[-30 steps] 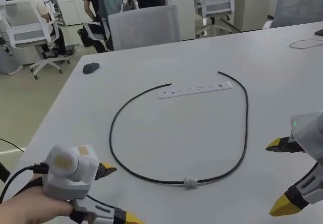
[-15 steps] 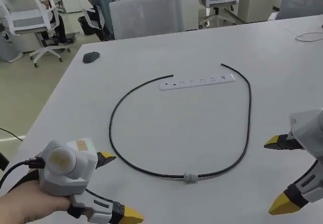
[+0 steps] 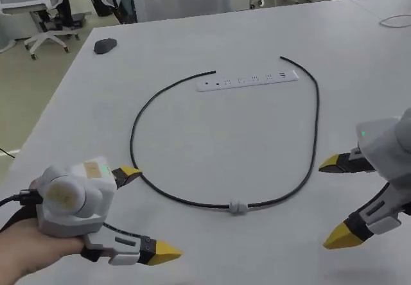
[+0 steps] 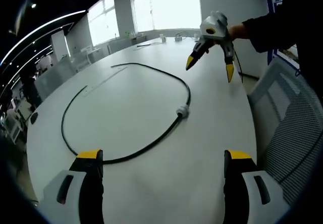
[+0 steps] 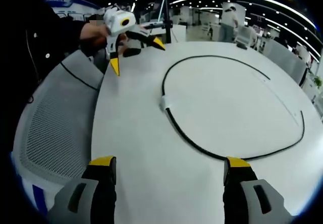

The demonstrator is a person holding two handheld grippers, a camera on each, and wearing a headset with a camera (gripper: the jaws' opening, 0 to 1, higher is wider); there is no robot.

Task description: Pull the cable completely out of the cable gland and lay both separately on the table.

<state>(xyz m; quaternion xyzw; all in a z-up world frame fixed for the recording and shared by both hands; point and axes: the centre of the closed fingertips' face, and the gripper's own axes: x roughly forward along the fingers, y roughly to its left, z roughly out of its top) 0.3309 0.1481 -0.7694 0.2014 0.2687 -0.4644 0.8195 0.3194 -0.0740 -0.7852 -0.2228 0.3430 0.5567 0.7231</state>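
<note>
Broadly, the white tabletop (image 3: 244,156) carries a black cable (image 3: 317,124) laid in a wide open loop across its middle, with both loose ends toward the far edge. The left hand-held gripper (image 3: 149,212) hovers over the near-left part of the tabletop. Its jaws are spread wide with nothing between them, and one yellow tip is near the loop's left curve. The right hand-held gripper (image 3: 331,201) hovers over the near-right part, its jaws likewise wide apart and empty, close to the loop's right curve. A white strip (image 3: 247,80) lies between the cable's two ends. A dark mouse (image 3: 104,45) sits by the left edge, well apart from the loop. The small grey gland (image 3: 237,205) sits threaded on the cable at the loop's point nearest the near edge, between the two grippers.
</note>
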